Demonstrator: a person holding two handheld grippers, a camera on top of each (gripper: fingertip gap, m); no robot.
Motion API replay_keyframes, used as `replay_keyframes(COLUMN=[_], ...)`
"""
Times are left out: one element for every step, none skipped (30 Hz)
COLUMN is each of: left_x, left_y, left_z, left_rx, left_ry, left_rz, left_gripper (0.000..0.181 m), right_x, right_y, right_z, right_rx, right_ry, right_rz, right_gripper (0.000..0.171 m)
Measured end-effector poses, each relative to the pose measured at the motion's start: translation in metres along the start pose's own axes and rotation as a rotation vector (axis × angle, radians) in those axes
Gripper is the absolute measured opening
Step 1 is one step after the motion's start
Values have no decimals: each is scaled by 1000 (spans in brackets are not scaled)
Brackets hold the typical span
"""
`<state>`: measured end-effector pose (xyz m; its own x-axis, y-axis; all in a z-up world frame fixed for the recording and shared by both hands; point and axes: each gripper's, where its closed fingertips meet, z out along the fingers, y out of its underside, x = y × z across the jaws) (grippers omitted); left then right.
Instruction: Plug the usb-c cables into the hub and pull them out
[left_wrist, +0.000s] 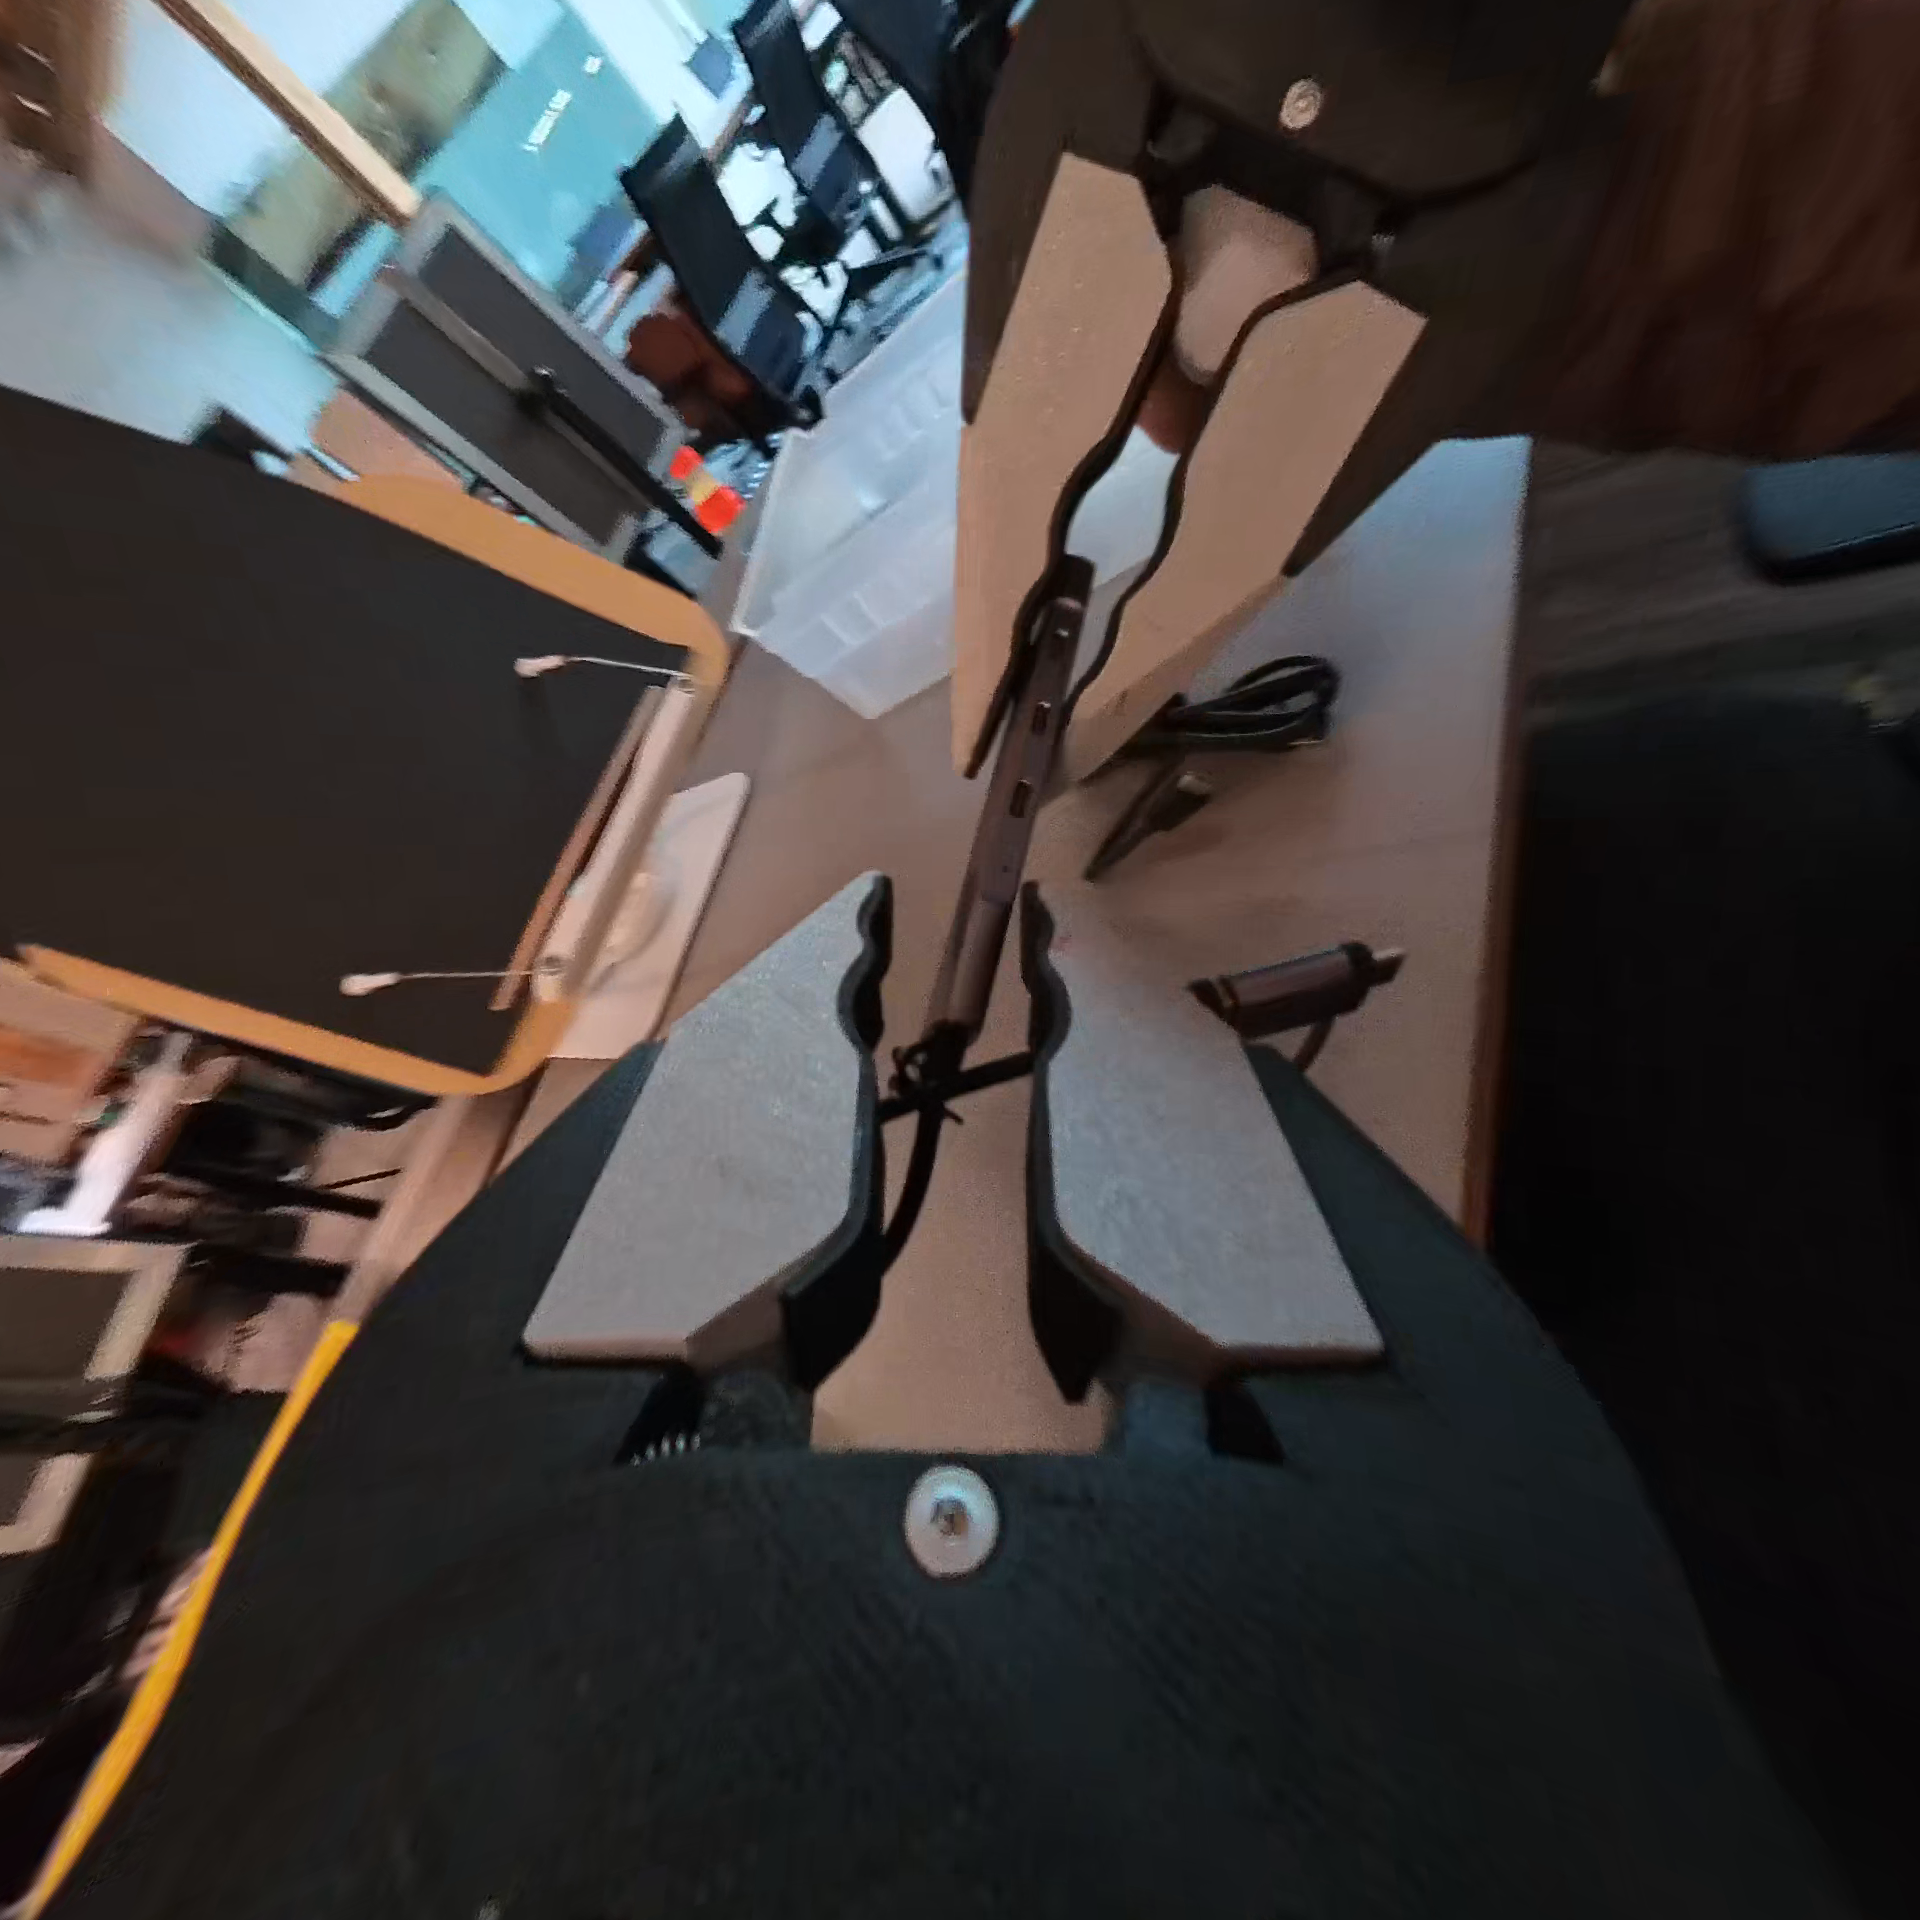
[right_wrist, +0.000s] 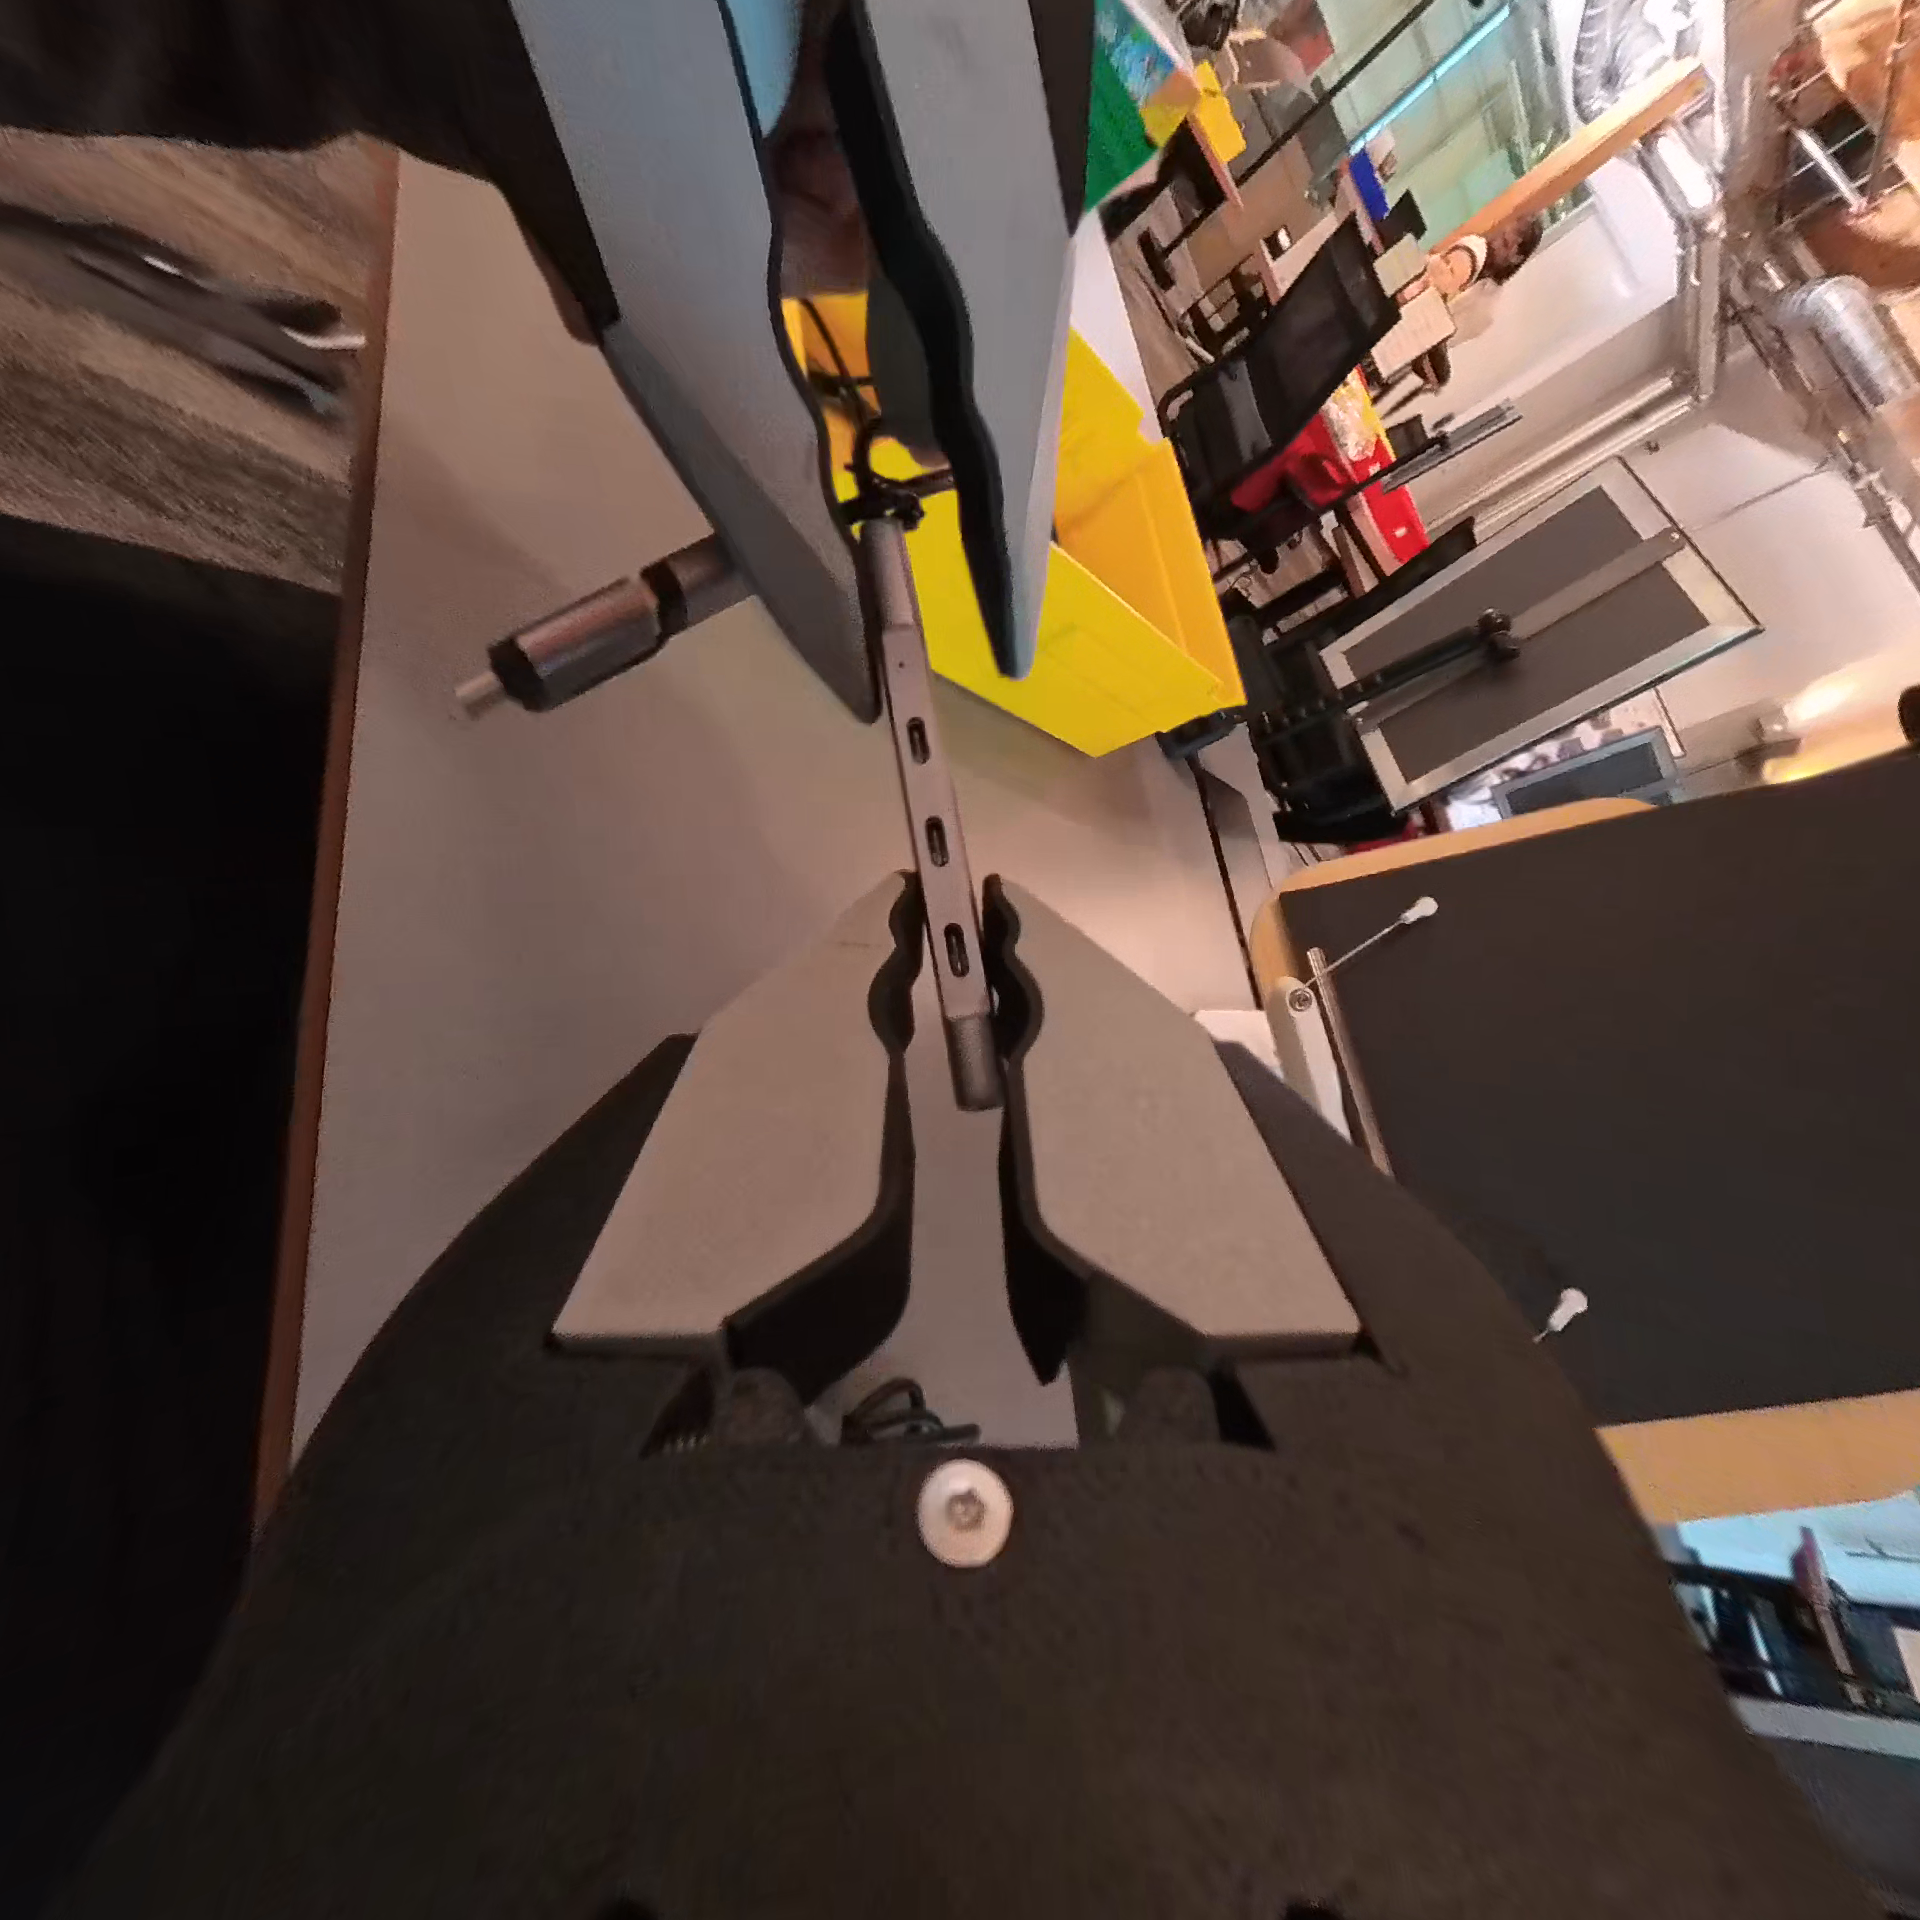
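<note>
A slim grey usb-c hub (left_wrist: 1023, 769) with a row of ports stretches between both grippers over the pale table (left_wrist: 1351, 883). My right gripper (right_wrist: 948, 904) is shut on one end of the hub (right_wrist: 935, 831); it also shows in the left wrist view (left_wrist: 1034, 764). My left gripper (left_wrist: 956, 914) is open, its fingers on either side of the hub's cable end without pinching it; it also shows in the right wrist view (right_wrist: 935, 675). The hub's own black tied cable (left_wrist: 935, 1070) trails between my left fingers. A grey cable plug (left_wrist: 1299, 982) and a coiled black cable (left_wrist: 1257, 696) lie loose on the table.
A black panel with a wooden rim (left_wrist: 260, 727) stands close on one side. A clear plastic bin (left_wrist: 862, 540) and a yellow bin (right_wrist: 1091, 582) sit at opposite ends of the table. The table edge (left_wrist: 1496, 831) runs beside the loose cables, with dark carpet beyond.
</note>
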<state>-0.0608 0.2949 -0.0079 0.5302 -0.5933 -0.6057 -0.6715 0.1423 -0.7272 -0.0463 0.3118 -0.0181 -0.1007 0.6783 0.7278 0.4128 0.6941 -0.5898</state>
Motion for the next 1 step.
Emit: replay_keyframes(left_x=[-5], left_y=[-1], left_z=[-1], left_rx=[-13], left_ry=[-32], left_rz=[13], left_gripper=[22], right_x=[1], right_y=[0], right_z=[-1], right_rx=[10], right_ry=[1], right_rz=[9], right_gripper=[7])
